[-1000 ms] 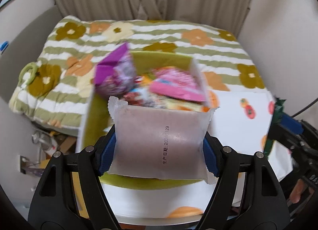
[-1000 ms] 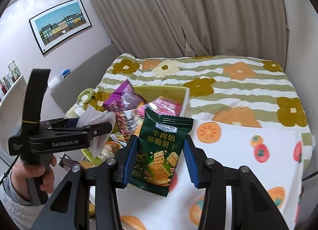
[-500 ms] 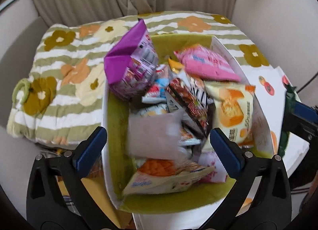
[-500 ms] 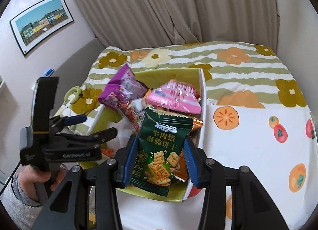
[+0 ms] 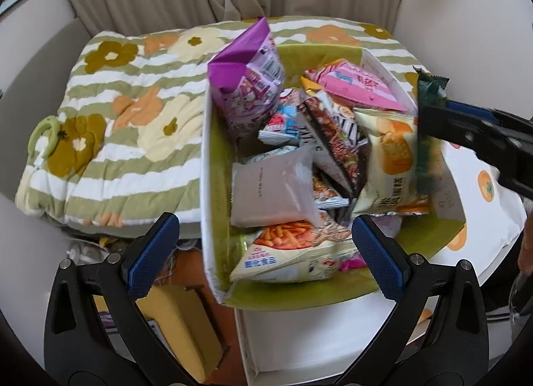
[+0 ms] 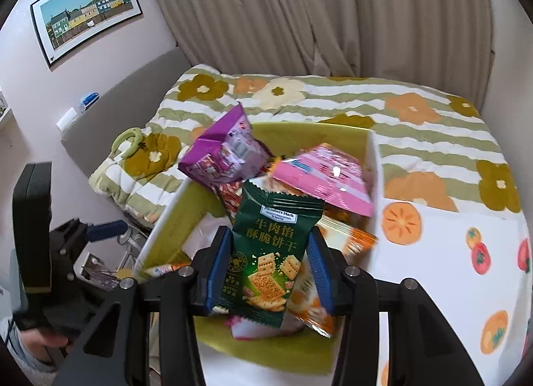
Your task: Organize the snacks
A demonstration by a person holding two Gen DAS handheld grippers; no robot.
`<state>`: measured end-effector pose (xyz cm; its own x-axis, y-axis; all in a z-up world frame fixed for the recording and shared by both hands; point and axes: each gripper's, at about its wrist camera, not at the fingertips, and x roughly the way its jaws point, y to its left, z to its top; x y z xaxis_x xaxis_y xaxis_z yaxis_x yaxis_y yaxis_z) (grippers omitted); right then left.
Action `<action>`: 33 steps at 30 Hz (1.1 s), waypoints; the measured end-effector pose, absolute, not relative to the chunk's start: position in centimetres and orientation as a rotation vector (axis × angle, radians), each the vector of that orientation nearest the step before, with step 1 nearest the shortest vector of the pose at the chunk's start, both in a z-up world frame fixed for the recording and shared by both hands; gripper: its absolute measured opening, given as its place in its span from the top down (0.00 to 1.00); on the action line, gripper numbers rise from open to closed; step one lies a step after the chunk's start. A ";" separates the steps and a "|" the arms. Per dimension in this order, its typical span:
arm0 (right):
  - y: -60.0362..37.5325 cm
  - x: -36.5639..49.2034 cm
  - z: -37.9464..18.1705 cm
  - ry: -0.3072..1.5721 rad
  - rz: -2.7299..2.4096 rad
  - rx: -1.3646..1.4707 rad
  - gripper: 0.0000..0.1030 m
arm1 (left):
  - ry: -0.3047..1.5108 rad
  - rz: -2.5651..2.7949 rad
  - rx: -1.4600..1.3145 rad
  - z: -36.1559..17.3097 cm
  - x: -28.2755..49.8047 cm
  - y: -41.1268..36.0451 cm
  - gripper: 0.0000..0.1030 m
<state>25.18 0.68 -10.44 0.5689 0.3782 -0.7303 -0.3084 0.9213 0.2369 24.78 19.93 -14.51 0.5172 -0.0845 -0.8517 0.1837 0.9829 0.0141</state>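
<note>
Snacks fill the green box (image 5: 213, 186) at the table's edge beside the flowered quilt (image 5: 133, 113): a purple bag (image 5: 246, 86) standing at the back, a pink packet (image 5: 353, 86), a yellow packet (image 5: 393, 166), and a pale pink pouch (image 5: 273, 189) lying on top. Over the box's near end the left gripper (image 5: 266, 256) is spread wide and empty. Above the box the right gripper (image 6: 269, 266) pinches a dark green cracker packet (image 6: 269, 249) upright
</note>
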 end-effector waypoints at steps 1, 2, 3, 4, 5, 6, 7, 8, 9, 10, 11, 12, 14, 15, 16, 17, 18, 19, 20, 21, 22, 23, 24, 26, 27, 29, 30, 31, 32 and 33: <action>1.1 25.5 -10.6 0.880 0.406 0.087 0.54 | 1.018 -0.165 0.098 -14.7 24.9 20.2 0.01; 1.4 25.8 -10.8 0.887 0.413 0.085 0.48 | 1.023 -0.168 0.088 -14.8 24.9 20.5 0.01; 1.7 25.9 -11.0 0.891 0.413 0.086 0.29 | 1.026 -0.170 0.081 -15.0 25.0 20.6 0.01; 1.8 25.8 -11.0 0.884 0.410 0.091 0.12 | 1.028 -0.172 0.076 -15.2 25.0 20.7 0.01; 1.8 25.6 -10.9 0.873 0.404 0.097 0.08 | 1.032 -0.175 0.071 -15.4 25.0 20.8 0.01; 1.7 25.4 -10.9 0.865 0.395 0.102 0.08 | 1.036 -0.175 0.071 -15.5 25.0 20.9 0.01; 1.5 25.2 -10.8 0.867 0.384 0.107 0.08 | 1.040 -0.174 0.070 -15.6 25.0 20.9 0.01; 1.5 25.0 -10.9 0.870 0.375 0.113 0.08 | 1.042 -0.173 0.068 -15.6 25.0 20.9 0.01; 1.3 24.9 -10.9 0.874 0.369 0.120 0.08 | 1.041 -0.172 0.065 -15.5 24.9 20.9 0.01; 1.1 24.7 -10.9 0.878 0.363 0.125 0.08 | 1.035 -0.170 0.061 -15.3 24.8 20.8 0.01; 0.9 24.5 -10.8 0.882 0.360 0.126 0.08 | 1.025 -0.166 0.055 -14.9 24.5 20.7 0.01; 0.7 24.2 -10.7 0.883 0.359 0.126 0.08 | 1.017 -0.161 0.052 -14.5 24.4 20.6 0.01; 0.2 23.6 -9.9 0.870 0.365 0.128 0.08 | 0.997 -0.142 0.047 -13.3 23.7 20.1 0.01; -0.1 23.2 -9.4 0.861 0.373 0.128 0.08 | 0.987 -0.133 0.044 -12.7 23.4 19.8 0.01; -0.5 22.8 -8.7 0.845 0.379 0.127 0.08 | 0.975 -0.124 0.039 -12.0 23.0 19.5 0.01; -0.9 22.3 -8.1 0.827 0.384 0.126 0.08 | 0.962 -0.118 0.032 -11.2 22.6 19.2 0.01; -1.4 21.8 -7.3 0.804 0.389 0.123 0.08 | 0.940 -0.112 0.023 -10.2 22.1 18.6 0.01; -2.0 21.2 -6.5 0.778 0.391 0.119 0.08 | 0.922 -0.106 0.020 -9.3 21.5 18.2 0.01; -2.8 20.5 -5.5 0.753 0.388 0.113 0.08 | 0.900 -0.097 0.019 -8.3 20.9 17.5 0.01; -3.5 19.9 -4.7 0.735 0.384 0.108 0.08 | 0.868 -0.092 0.017 -7.2 19.9 16.8 0.01; -4.4 19.2 -3.7 0.716 0.381 0.106 0.08 | 0.829 -0.093 0.013 -5.9 18.7 16.0 0.01; -5.1 18.4 -3.0 0.699 0.375 0.104 0.08 | 0.808 -0.095 0.010 -5.1 18.0 15.5 0.00; -6.0 17.6 -2.1 0.681 0.363 0.101 0.08 | 0.775 -0.095 0.004 -4.0 16.9 14.8 0.00; -7.8 15.4 -0.2 0.636 0.336 0.091 0.08 | 0.721 -0.093 -0.022 -2.2 14.6 13.7 0.00; -8.7 14.4 0.6 0.612 0.319 0.079 0.08 | 0.704 -0.097 -0.035 -1.5 13.8 13.3 0.00; -10.4 12.1 2.0 0.573 0.273 0.052 0.08 | 0.649 -0.102 -0.069 0.2 11.5 12.5 0.00; -11.1 11.3 2.5 0.562 0.256 0.048 0.07 | 0.625 -0.105 -0.082 0.8 10.7 12.2 0.00; -11.9 10.4 3.0 0.550 0.240 0.047 0.07 | 0.602 -0.113 -0.093 1.4 9.7 11.8 0.00; -12.6 9.6 3.4 0.538 0.223 0.047 0.05 | 0.577 -0.119 -0.099 1.9 8.7 11.3 0.00; -13.2 8.8 3.6 0.528 0.204 0.046 0.00 | 0.564 -0.117 -0.096 2.3 8.0 10.9 0.00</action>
<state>8.83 -13.17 3.60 0.8441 0.2053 -0.4953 -0.1816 0.9787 0.0960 8.03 10.92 2.26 0.8388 -0.1363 -0.5271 0.0839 0.9890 -0.1222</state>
